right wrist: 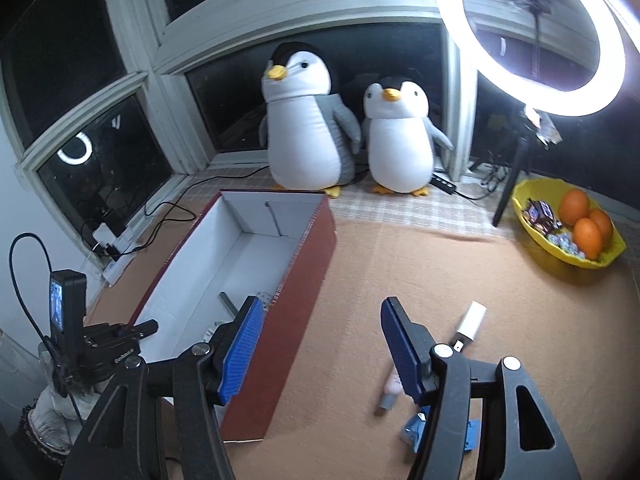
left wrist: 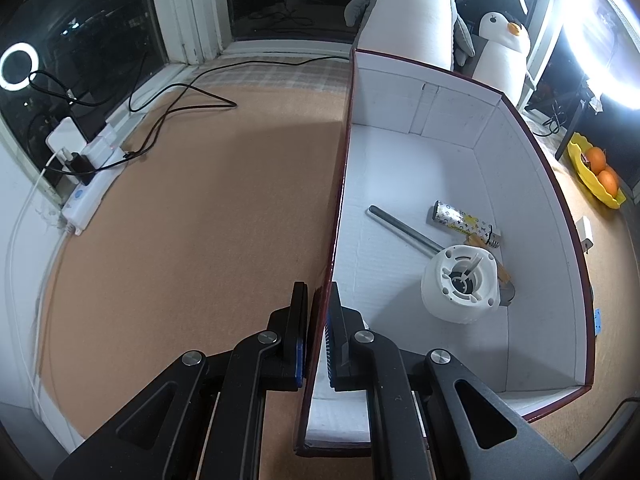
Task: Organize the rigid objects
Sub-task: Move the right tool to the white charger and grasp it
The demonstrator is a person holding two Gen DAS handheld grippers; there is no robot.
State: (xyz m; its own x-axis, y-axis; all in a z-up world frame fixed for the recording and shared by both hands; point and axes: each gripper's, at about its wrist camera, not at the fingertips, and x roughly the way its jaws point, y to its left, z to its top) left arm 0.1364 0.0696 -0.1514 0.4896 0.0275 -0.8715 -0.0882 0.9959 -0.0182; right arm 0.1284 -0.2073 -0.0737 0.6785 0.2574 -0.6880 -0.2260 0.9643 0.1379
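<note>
A long box, dark red outside and white inside (left wrist: 520, 184), stands on the tan mat. My left gripper (left wrist: 317, 292) is shut on its near left wall. On the box's floor lie a white round plastic part (left wrist: 460, 284), a grey metal rod (left wrist: 400, 228) and a patterned silver-and-yellow tube (left wrist: 464, 222). In the right wrist view my right gripper (right wrist: 320, 302) hangs open over the mat beside the box's red side (right wrist: 304, 300), with nothing between its blue pads. A white plug adapter (right wrist: 472, 318), a small pink item (right wrist: 391, 388) and a blue item (right wrist: 416, 432) lie on the mat near its right finger.
Two plush penguins (right wrist: 308, 120) sit at the window behind the box. A yellow bowl (right wrist: 532, 236) with oranges and sweets stands at the right, by a ring light on a stand (right wrist: 532, 28). A power strip with cables (left wrist: 92, 176) lies along the left sill.
</note>
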